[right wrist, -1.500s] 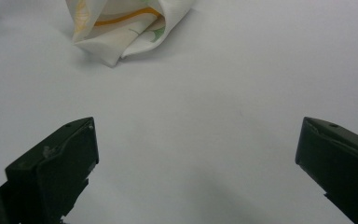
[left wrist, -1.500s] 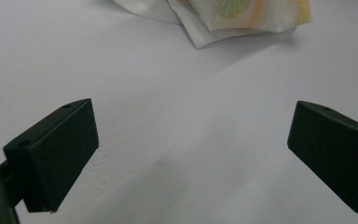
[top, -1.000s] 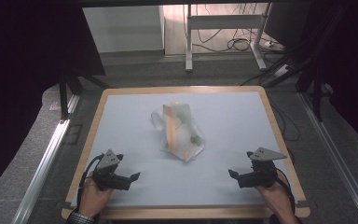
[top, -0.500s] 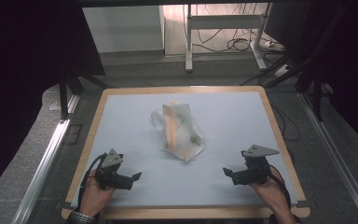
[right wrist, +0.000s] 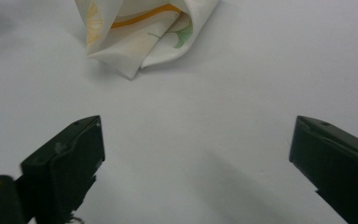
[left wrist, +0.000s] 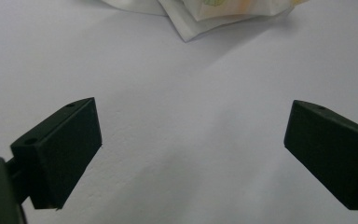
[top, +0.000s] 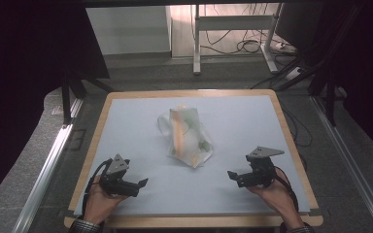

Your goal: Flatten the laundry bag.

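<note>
High view puts the crumpled cloth (top: 187, 138) ahead of and between the left gripper (top: 138, 184) and right gripper (top: 233, 174), well apart from both, on the bench (top: 126, 126). Each gripper is released, jaws spread wide and grasping nothing. The likely trouble, as I judge it: a jaw closing on a loose fold could lift one layer only and drag the heap, or pinch several layers and leave it bunched. Folds hide the cloth's edges and corners, so where a true corner lies is unclear; each gripper view cuts off the cloth's far part.
</note>
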